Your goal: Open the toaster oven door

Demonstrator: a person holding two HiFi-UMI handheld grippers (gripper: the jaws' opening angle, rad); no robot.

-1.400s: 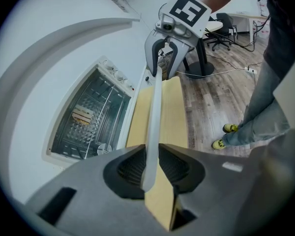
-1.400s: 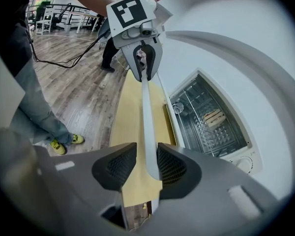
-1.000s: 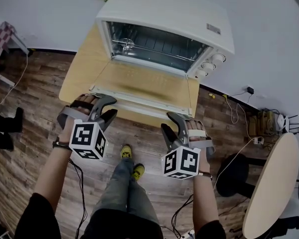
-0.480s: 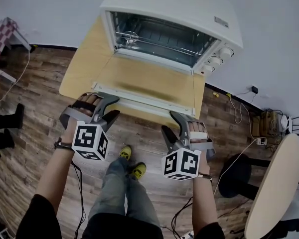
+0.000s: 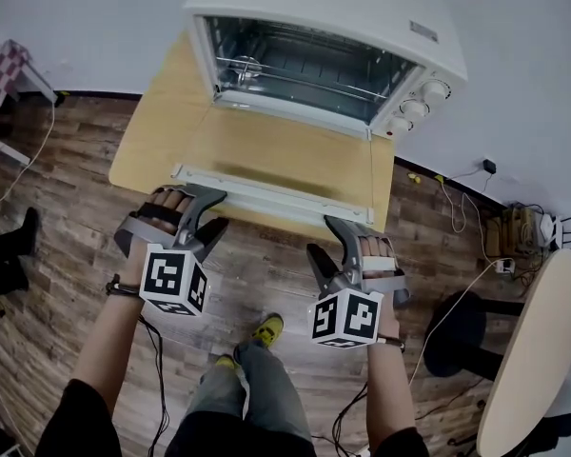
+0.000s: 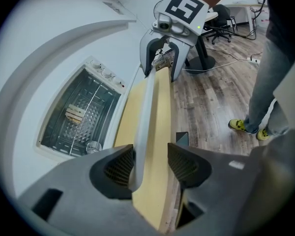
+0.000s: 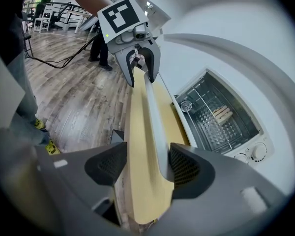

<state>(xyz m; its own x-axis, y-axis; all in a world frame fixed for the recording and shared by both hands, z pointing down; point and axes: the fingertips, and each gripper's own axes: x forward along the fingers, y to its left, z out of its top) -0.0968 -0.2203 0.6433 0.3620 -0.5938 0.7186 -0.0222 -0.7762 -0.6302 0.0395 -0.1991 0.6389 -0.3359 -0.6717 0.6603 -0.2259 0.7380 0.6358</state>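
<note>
Pale wooden table [image 5: 157,136] carries the white toaster oven [image 5: 333,8] at twelve o'clock in the head view, its cavity exposed. Its door [image 5: 285,150] lies dropped flat toward six o'clock, with the long handle [image 5: 266,196] along the near edge. The left gripper [image 5: 221,208] at the handle's nine o'clock end and the right gripper [image 5: 322,234] at its three o'clock end both straddle the bar. Their jaws are released and have just been widening, and the bar sits close to one pad of each, the other clear.
</note>
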